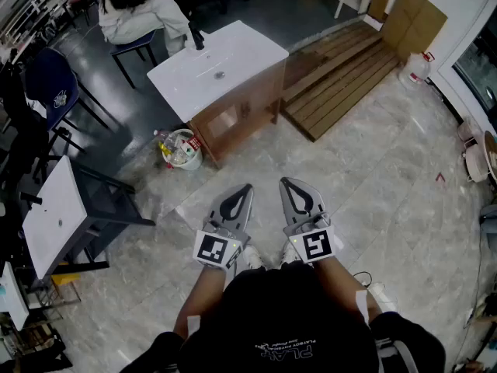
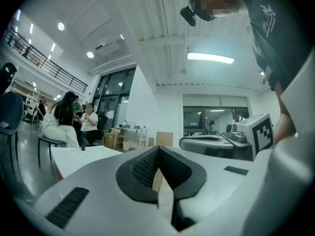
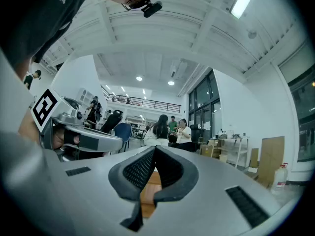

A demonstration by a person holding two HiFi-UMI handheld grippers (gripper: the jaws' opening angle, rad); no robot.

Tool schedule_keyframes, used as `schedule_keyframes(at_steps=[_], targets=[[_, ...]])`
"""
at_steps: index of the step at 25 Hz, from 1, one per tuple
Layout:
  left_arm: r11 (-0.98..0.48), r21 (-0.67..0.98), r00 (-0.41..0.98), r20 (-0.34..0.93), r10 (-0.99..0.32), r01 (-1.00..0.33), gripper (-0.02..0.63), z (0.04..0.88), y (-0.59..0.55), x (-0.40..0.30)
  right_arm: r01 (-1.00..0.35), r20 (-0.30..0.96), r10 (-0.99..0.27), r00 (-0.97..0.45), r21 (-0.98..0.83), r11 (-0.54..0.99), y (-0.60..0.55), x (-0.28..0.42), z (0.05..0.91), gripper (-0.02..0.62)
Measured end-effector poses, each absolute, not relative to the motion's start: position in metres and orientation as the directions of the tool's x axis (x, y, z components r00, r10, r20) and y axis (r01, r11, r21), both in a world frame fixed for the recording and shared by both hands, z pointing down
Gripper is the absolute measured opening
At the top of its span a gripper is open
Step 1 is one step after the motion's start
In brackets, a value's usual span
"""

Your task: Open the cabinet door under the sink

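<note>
The sink cabinet (image 1: 247, 121) stands some way ahead on the marble floor: a white basin top (image 1: 217, 61) with a black tap over a brown wooden body, its front doors closed. Both grippers are held side by side low in the head view, well short of the cabinet. My left gripper (image 1: 247, 186) is shut with nothing in it, its tips meeting (image 2: 158, 149). My right gripper (image 1: 286, 182) is also shut and empty (image 3: 155, 149). Brown wood of the cabinet (image 3: 147, 191) shows through the gap behind the right jaws. The white basin top (image 2: 81, 157) lies left in the left gripper view.
A white bucket (image 1: 182, 151) of bottles sits at the cabinet's left foot. A wooden slatted platform (image 1: 345, 72) lies to its right, with a water jug (image 1: 418, 67) beyond. A white table (image 1: 48, 217), a blue chair (image 1: 48, 90) and a seated person (image 1: 136, 10) are to the left.
</note>
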State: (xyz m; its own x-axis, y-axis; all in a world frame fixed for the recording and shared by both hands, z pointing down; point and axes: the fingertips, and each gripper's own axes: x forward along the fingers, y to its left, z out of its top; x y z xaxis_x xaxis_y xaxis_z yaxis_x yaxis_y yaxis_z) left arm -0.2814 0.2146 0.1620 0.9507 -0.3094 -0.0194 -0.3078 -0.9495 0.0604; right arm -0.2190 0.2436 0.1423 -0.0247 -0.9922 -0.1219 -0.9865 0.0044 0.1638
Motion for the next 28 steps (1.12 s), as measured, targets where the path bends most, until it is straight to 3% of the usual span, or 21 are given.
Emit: schedule_keyframes(at_steps=[19, 28], targets=[[-0.957, 0.02, 0.956, -0.041, -0.291, -0.29, 0.023, 0.157, 0.207, -0.294, -0.994, -0.154, -0.987, -0.036, 0.11, 0.019, 0.237, -0.239, 0.142, 0.023], [-0.953, 0.023, 0.953, -0.017, -0.302, -0.302, 0.023, 0.164, 0.189, -0.256, -0.994, -0.14, -0.989, -0.051, 0.105, 0.036, 0.216, -0.202, 0.151, 0.023]])
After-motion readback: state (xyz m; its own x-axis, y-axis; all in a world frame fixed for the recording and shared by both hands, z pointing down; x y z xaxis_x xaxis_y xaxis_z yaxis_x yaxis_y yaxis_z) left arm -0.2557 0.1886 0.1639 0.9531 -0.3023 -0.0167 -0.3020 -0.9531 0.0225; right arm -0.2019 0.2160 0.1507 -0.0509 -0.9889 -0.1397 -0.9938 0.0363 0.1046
